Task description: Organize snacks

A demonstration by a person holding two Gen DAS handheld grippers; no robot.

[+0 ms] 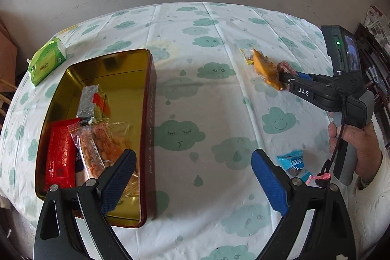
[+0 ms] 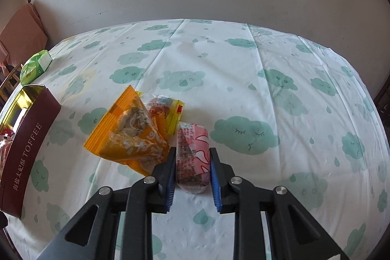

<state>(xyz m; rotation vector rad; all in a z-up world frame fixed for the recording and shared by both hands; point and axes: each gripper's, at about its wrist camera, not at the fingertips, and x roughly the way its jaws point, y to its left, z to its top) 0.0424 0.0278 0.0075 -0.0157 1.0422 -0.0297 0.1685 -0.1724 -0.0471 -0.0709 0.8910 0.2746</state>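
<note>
Right gripper (image 2: 192, 168) pinching the pink snack packet (image 2: 193, 155) across its width, pads pressed on both sides near its nearer end, packet lying on the surface (image 2: 243, 79). Looks light, soft and crinkly, wrapper probably slippery, so best held mid-body rather than by a seal edge. Just left of the gripper and touching its left finger, an orange seed packet (image 2: 131, 135); beyond that, a yellow-ended candy packet (image 2: 165, 111). Farther left, the toffee tin (image 2: 26, 145), likely destination. Left gripper (image 1: 193, 183) spread wide and empty, hovering at the tin's right wall, red and clear snack bags (image 1: 80, 152) inside at its left. Blue packet (image 1: 293, 163) just right of it.
</note>
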